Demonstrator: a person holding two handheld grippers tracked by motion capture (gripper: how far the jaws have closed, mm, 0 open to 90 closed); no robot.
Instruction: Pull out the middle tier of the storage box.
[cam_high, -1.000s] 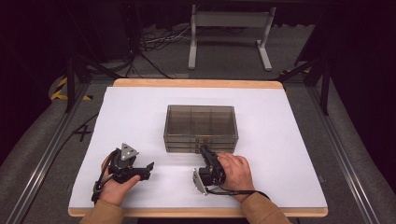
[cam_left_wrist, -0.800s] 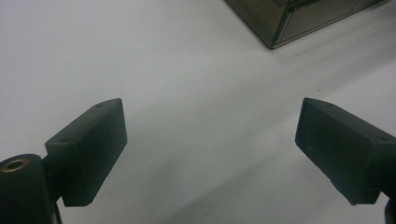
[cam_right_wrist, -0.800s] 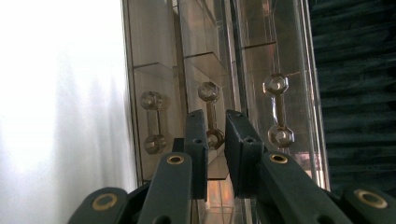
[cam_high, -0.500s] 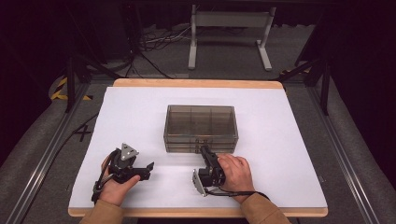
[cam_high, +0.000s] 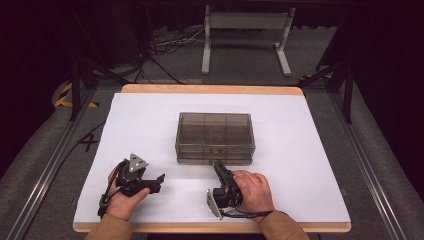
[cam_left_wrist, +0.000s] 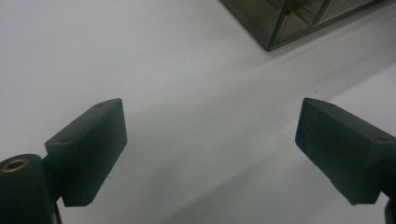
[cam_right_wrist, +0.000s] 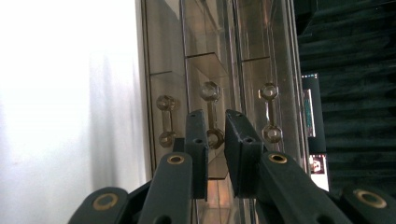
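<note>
White table (cam_high: 140, 120): right gripper (cam_right_wrist: 215, 135) nearly clenched around middle drawer handle (cam_right_wrist: 211, 112), set to pull; left gripper (cam_left_wrist: 210, 140) released, idle.

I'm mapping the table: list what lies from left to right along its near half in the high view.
Left tool, held in the person's left hand → right tool, held in the right hand, its tip at the front of the clear drawer box.

Boxes: one, a clear box (cam_high: 215, 138) on the table (cam_high: 150, 115).
Handles: three clear handles (cam_right_wrist: 211, 114) on the box front, side by side.
Grippers: two, left gripper (cam_high: 161, 179) and right gripper (cam_high: 218, 165).
Hands: two.
</note>
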